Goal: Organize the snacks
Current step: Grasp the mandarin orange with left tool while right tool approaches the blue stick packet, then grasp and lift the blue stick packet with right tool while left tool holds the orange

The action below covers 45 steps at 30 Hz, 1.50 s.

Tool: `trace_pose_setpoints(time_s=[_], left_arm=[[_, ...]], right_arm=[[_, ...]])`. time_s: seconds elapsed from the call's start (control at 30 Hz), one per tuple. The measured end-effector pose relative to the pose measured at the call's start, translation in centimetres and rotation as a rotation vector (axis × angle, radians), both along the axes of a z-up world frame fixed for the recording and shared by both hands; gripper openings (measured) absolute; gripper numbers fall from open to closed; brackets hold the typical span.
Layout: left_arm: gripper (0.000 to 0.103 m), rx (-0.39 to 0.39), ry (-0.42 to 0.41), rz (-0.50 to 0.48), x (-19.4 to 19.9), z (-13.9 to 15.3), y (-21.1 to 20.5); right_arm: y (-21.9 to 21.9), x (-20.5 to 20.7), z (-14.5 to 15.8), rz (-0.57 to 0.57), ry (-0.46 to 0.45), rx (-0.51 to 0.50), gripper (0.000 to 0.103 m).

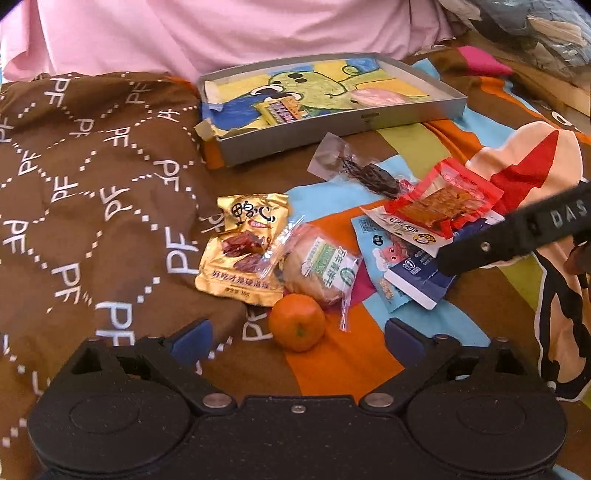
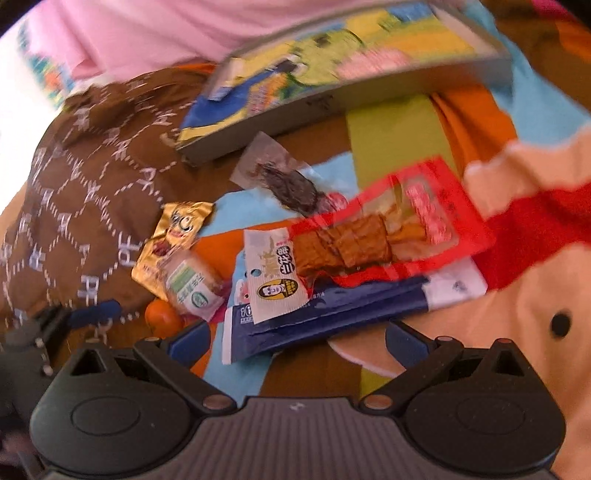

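Snacks lie scattered before us on a patchwork cloth (image 1: 347, 365) of orange, blue and brown. Our left gripper (image 1: 297, 338) hangs above it with its blue-padded fingers (image 1: 192, 341) spread wide and nothing between them; a small orange (image 1: 296, 322) sits on the cloth just beyond the gap. Touching the orange on its far side is a clear-wrapped pastry (image 1: 319, 269), and to the left of that, overlapped by it, a gold packet (image 1: 243, 251).

Our right gripper (image 2: 297, 338) is likewise wide open and holds nothing. Just ahead of its fingers (image 2: 404, 341) lies a navy sachet (image 2: 332, 317), with a red-edged packet (image 2: 373, 240) of brown strips resting across the top of it. In the left wrist view one black finger of the right gripper reaches in from the right, just above the navy sachet.

Farther off, a clear wrapper with a dark snack (image 1: 354, 166) lies between the red-edged packet and a shallow grey tray (image 1: 332, 127). The tray has a cartoon-printed floor, and one yellow packet (image 1: 282, 110) already lies inside it. Pink fabric (image 1: 236, 33) rises behind the tray. The right wrist view is blurred.
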<state>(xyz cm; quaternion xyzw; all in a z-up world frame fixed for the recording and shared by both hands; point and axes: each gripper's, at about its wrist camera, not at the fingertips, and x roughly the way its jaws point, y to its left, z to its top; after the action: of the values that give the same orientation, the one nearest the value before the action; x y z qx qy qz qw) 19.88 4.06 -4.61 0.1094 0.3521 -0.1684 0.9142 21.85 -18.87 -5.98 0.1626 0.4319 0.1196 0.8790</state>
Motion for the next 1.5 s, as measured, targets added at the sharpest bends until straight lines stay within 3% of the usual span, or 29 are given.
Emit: trace_pose_setpoints(time_s=[0.1, 0.17, 0.33, 0.5, 0.63, 0.83, 0.97, 1.23, 1.33, 1.5], left_arm=[[0.087, -0.024, 0.011, -0.005, 0.5, -0.2, 0.1], [0.079, -0.035, 0.021, -0.003, 0.8, -0.4, 0.1], [0.049, -0.044, 0.06, 0.019, 1.5, -1.3, 0.2], [0.04, -0.06, 0.055, 0.022, 1.4, -1.5, 0.1], [0.037, -0.077, 0.054, 0.038, 1.2, -1.5, 0.2], [0.037, -0.118, 0.065, 0.063, 0.4, -1.2, 0.4], [0.037, -0.14, 0.082, 0.054, -0.4, -1.0, 0.0], [0.037, -0.195, 0.132, 0.031, -1.9, -0.8, -1.6], [0.037, -0.2, 0.141, 0.019, -2.2, -0.9, -2.2], [0.037, -0.188, 0.138, 0.02, -2.4, -1.0, -2.7]], right_arm=[[-0.3, 0.2, -0.6, -0.055, 0.016, 0.086, 0.101], [-0.3, 0.3, -0.7, -0.081, 0.019, 0.107, 0.094], [-0.4, 0.2, -1.1, -0.152, 0.03, 0.156, 0.078], [-0.9, 0.1, -1.8, -0.208, 0.049, 0.221, 0.062], [-1.1, 0.0, -2.1, -0.23, 0.082, 0.273, 0.041], [-1.6, -0.7, -2.1, -0.214, 0.078, 0.29, 0.028], [-1.9, -1.6, -1.6, -0.169, 0.076, 0.244, 0.022], [-3.7, -4.7, 0.0, -0.04, 0.092, 0.158, 0.018], [-4.5, -5.4, 0.3, -0.01, 0.097, 0.157, 0.028], [-4.9, -4.2, -0.6, -0.065, 0.117, 0.222, 0.046]])
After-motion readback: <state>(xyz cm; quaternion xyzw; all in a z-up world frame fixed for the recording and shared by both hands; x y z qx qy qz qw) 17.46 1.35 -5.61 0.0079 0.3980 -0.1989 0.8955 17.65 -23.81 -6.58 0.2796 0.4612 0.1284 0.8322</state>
